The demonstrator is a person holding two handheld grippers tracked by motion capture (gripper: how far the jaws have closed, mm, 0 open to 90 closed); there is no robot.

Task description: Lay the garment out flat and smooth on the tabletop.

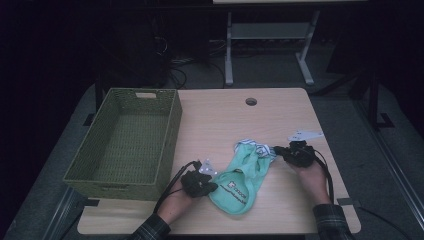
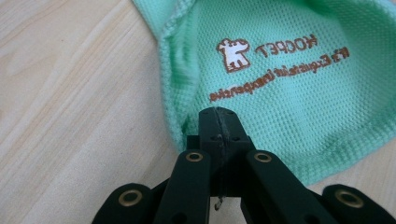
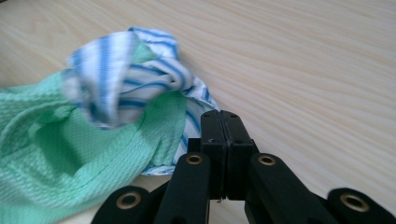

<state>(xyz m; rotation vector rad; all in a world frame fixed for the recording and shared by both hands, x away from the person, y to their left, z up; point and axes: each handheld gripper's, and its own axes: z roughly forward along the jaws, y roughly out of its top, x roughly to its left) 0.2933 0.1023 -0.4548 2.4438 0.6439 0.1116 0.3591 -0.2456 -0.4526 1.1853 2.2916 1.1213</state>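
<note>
- A mint-green mesh garment (image 1: 243,177) with a blue-and-white striped trim (image 3: 126,74) lies crumpled on the wooden table (image 1: 280,115), at about 6 o'clock from the table's round cable hole (image 1: 251,101).
- The left gripper (image 1: 212,187) sits at the garment's 9 o'clock edge; in the left gripper view its jaws are pressed together on the green hem, just below the brown printed logo (image 2: 236,53).
- The right gripper (image 1: 276,150) is at the garment's 2 o'clock corner; in the right gripper view its jaws are clamped tight at the striped edge, the fabric bunched beside them.
- A green woven basket (image 1: 170,130) stands at the table's 9 o'clock side, well apart from the garment.
</note>
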